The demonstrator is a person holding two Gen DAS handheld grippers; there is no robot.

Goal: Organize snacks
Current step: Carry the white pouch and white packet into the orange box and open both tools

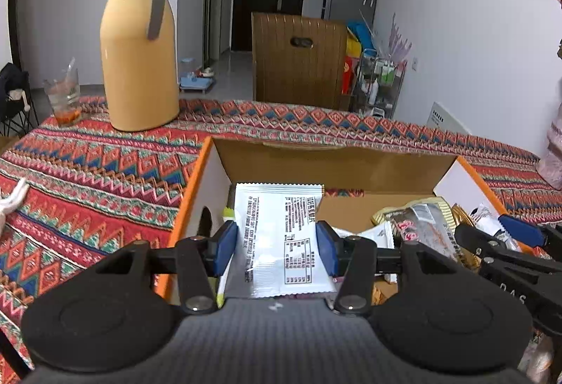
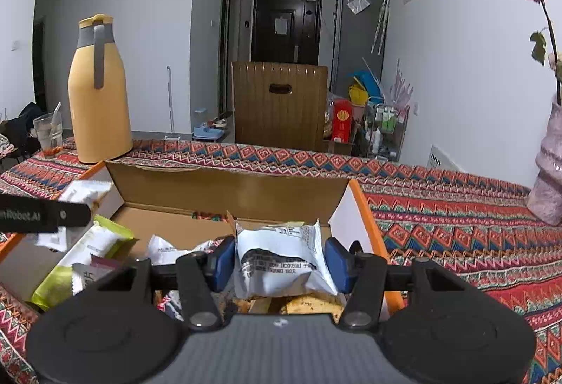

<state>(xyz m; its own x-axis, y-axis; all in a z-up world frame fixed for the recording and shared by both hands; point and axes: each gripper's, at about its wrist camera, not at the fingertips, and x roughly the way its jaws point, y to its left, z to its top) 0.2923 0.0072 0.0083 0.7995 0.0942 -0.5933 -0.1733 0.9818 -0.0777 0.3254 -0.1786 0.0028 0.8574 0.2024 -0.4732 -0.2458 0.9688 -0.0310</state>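
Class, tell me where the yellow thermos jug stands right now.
The yellow thermos jug stands upright on the patterned tablecloth, far left in both views, beyond the cardboard box and right of the drinking glass.

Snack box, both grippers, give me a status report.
Left gripper shut on flat white printed snack packet. Right gripper shut on crumpled white snack packet. Both over orange-edged cardboard box. Nothing blocking.
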